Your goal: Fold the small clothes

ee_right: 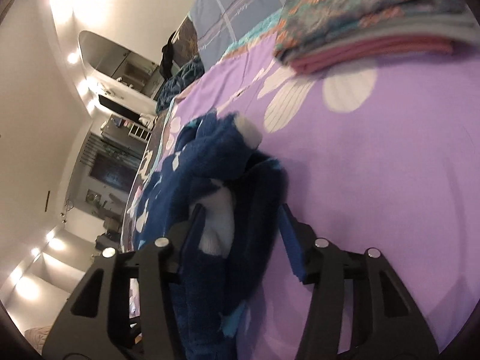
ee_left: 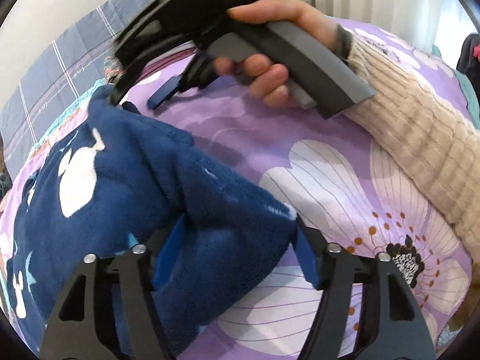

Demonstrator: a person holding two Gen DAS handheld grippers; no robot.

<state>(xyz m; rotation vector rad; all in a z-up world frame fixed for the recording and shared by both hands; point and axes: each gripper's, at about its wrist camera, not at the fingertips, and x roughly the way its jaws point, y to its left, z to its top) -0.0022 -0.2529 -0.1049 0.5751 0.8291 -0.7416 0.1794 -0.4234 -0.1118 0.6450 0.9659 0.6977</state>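
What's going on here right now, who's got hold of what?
A person with a handheld gripper in each hand is folding a navy fleece garment on a purple floral bedspread. The left gripper has a bunched fold of the fleece between its open jaws. The right gripper also has fleece between its fingers, with a gap on one side, so neither clamps it. A stack of folded clothes sits farther back on the bed.

Bare purple bedspread [ee_right: 390, 165] lies open between the blue garment [ee_right: 216, 165] and folded stack [ee_right: 375, 30].
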